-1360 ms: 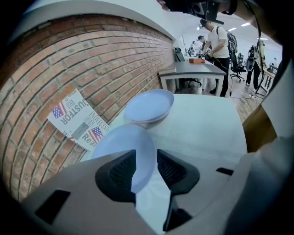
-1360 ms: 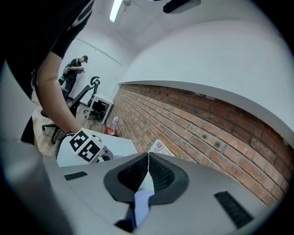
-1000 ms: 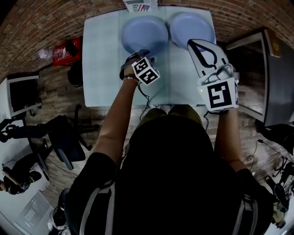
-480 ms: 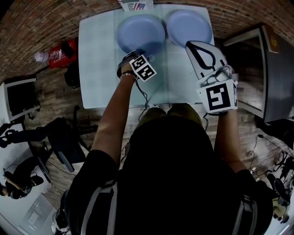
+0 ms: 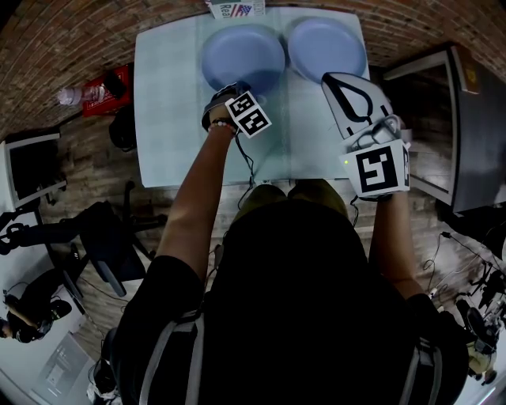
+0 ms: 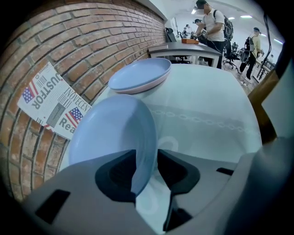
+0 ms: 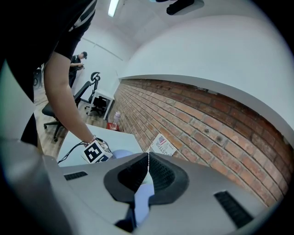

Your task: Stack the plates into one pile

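Two pale blue plates lie side by side at the far end of a light table (image 5: 170,103). My left gripper (image 5: 236,91) is shut on the near rim of the left plate (image 5: 243,55). In the left gripper view that plate (image 6: 110,135) runs edge-on between the jaws, with the right plate (image 6: 140,75) beyond it. My right gripper (image 5: 338,79) is raised and tilted over the near rim of the right plate (image 5: 326,46). Its jaws are shut, tips touching (image 7: 148,156), and a strip of blue plate (image 7: 141,204) shows in the gap below them.
A printed card with a flag (image 5: 237,9) leans on the brick wall behind the plates. A red crate with a bottle (image 5: 107,83) sits on the floor at left, with an office chair (image 5: 103,237) nearer. A dark cabinet (image 5: 474,119) stands right of the table.
My left gripper has edged forward onto the left plate's near rim. The right gripper and both plates have hardly moved.
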Demonstrator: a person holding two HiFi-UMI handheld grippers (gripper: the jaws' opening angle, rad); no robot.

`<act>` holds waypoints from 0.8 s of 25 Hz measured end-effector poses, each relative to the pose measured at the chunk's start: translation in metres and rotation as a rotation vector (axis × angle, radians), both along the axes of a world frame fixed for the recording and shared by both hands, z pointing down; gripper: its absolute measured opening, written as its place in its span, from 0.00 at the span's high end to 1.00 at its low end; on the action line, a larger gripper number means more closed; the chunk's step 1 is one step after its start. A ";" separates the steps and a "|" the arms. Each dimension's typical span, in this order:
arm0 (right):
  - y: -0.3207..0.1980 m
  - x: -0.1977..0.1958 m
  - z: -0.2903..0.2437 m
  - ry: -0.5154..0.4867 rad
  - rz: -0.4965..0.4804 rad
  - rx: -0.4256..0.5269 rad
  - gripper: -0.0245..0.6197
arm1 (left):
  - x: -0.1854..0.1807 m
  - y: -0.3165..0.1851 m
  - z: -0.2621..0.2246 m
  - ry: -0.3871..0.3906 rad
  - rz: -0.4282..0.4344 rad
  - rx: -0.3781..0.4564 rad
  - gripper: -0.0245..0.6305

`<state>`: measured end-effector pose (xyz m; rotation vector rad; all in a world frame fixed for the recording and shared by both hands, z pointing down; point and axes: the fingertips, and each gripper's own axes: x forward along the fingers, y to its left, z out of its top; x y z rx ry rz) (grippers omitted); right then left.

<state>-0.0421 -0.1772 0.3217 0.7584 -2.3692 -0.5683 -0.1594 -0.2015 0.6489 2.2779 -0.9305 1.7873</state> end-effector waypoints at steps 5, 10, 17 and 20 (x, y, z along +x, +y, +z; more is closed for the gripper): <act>0.000 -0.001 0.000 0.003 -0.002 0.001 0.91 | -0.001 -0.004 0.002 -0.012 0.006 -0.005 0.72; 0.001 -0.005 0.001 0.003 -0.004 -0.004 0.91 | 0.001 0.001 0.005 -0.010 0.042 -0.032 0.82; 0.003 -0.013 -0.001 0.011 -0.016 0.009 0.91 | -0.003 0.003 -0.007 -0.078 0.135 0.029 0.88; 0.005 -0.016 -0.003 0.018 -0.026 0.020 0.91 | -0.004 -0.001 -0.032 -0.095 0.160 0.106 0.91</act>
